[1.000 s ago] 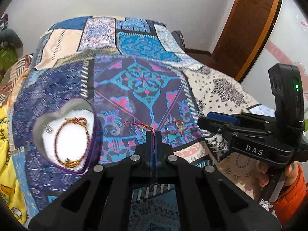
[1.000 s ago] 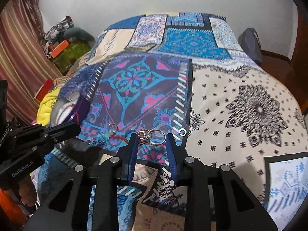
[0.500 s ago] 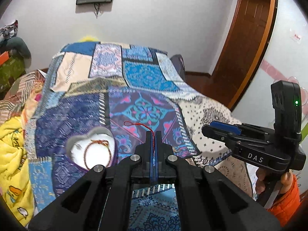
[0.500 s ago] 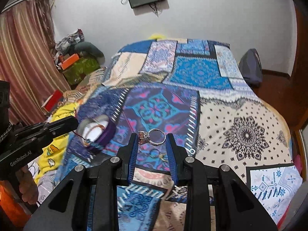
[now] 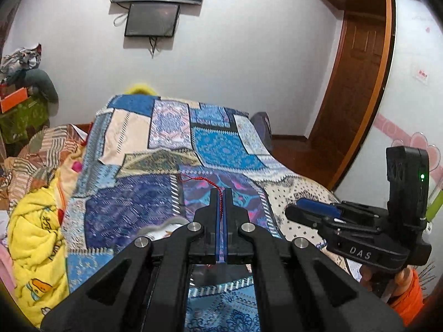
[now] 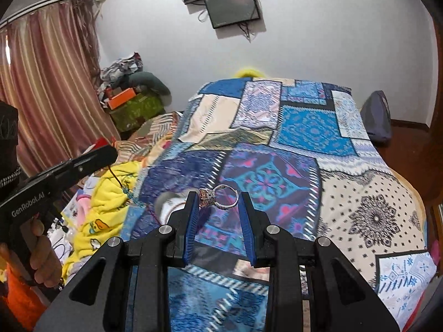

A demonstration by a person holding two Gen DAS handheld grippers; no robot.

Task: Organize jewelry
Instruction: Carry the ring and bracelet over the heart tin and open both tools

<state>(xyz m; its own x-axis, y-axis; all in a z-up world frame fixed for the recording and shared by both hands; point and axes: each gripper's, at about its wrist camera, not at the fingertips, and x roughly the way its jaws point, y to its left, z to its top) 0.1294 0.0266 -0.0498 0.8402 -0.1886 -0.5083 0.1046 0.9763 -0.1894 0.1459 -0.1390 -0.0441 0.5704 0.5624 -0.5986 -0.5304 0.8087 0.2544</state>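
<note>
My left gripper (image 5: 221, 193) is shut on a red cord bracelet (image 5: 205, 181), whose loop sticks out past the fingertips, high above the bed. In the right wrist view the left gripper (image 6: 106, 152) shows at left with the cord (image 6: 121, 186) hanging below it. My right gripper (image 6: 218, 196) is shut on a silver ring with a stone cluster (image 6: 218, 196), held across its blue pads above the bed. The heart-shaped jewelry box (image 5: 163, 228) sits on the quilt just below, mostly hidden behind my left fingers; it also shows blurred in the right wrist view (image 6: 169, 204).
A patchwork quilt (image 5: 221, 149) covers the bed. A yellow blanket (image 5: 36, 232) is bunched at the left edge. A wooden door (image 5: 351, 105) stands at right, screens (image 5: 151, 23) hang on the far wall, and cluttered boxes (image 6: 130, 105) sit by the curtain.
Both grippers have risen well above the bed, each carrying its piece. The red cord and the ring left the quilt; the heart box now sits lower and nearer in view.
</note>
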